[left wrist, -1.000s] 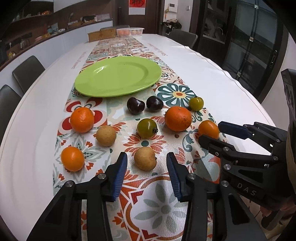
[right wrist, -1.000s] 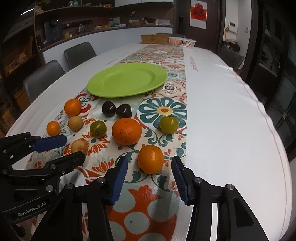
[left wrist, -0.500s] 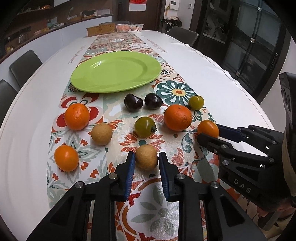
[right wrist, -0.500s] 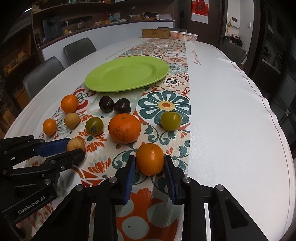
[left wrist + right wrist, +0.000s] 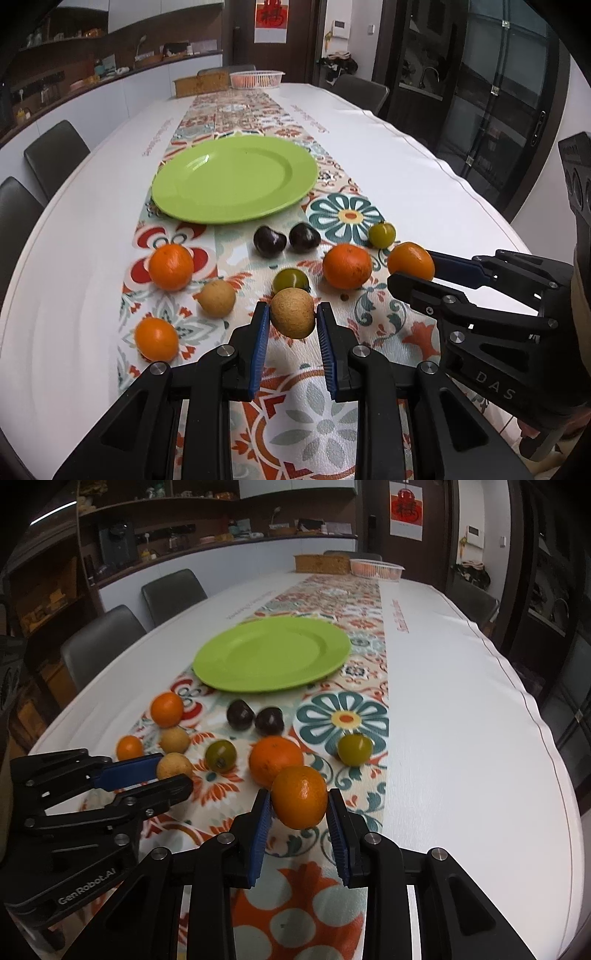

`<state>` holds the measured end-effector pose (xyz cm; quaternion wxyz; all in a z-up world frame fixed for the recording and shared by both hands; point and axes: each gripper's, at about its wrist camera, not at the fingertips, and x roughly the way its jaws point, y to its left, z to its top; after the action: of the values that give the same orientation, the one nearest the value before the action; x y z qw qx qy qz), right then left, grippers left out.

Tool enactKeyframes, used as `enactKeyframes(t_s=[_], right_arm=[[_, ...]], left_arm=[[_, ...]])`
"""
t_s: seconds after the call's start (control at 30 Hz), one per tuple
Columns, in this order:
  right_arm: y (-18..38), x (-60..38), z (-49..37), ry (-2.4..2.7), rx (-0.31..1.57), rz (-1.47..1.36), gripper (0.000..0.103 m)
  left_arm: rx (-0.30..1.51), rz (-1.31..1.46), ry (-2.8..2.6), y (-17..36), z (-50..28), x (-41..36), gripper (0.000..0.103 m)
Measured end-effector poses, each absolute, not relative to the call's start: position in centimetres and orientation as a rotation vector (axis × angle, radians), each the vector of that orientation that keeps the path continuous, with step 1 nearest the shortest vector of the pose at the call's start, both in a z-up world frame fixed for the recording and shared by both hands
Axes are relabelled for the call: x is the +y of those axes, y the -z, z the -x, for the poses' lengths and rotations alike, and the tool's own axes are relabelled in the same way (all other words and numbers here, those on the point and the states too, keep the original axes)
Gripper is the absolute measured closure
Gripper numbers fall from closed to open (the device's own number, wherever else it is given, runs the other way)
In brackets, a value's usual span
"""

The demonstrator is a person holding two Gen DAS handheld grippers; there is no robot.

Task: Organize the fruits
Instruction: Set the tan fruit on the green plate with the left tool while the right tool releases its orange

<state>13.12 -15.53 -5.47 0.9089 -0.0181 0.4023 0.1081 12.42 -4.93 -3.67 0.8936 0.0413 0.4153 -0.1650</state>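
Observation:
My left gripper (image 5: pixel 291 321) is shut on a tan round fruit (image 5: pixel 292 312), held just above the patterned runner. My right gripper (image 5: pixel 298 805) is shut on a small orange (image 5: pixel 300 796), lifted a little off the cloth; the left wrist view shows this same orange (image 5: pixel 410 260) in the right gripper (image 5: pixel 413 267). A green plate (image 5: pixel 235 179) lies farther along the runner with nothing on it. Loose between plate and grippers are two dark plums (image 5: pixel 269 240), a large orange (image 5: pixel 347 266), two green-yellow fruits (image 5: pixel 382 234), a second tan fruit (image 5: pixel 217 297) and two oranges (image 5: pixel 170 266) at left.
The runner (image 5: pixel 314 417) lies down the middle of a long white table (image 5: pixel 424 184). A wicker box (image 5: pixel 201 85) and a white basket (image 5: pixel 256 78) stand at the far end. Dark chairs (image 5: pixel 55 155) line the left side, and a glass door is at right.
Both grippers closed on their fruits: the left on the tan fruit, the right on the small orange. Both fruits have since risen slightly off the runner.

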Motion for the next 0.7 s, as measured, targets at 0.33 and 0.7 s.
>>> enactKeyframes(t_s=[0.33,0.7], right_arm=[[2.8,-14.3,-15.0,-0.275,0.775,0.038,0.071],[1.5,-12.8,-20.0,-0.304,0.766,0.082,0.071]], left_arm=[[0.795,-0.096,0.320,1.3,-14.2,-3.4,0.076],[0.780,-0.147,0.311,0.5,-18.8,-2.5,0.077]])
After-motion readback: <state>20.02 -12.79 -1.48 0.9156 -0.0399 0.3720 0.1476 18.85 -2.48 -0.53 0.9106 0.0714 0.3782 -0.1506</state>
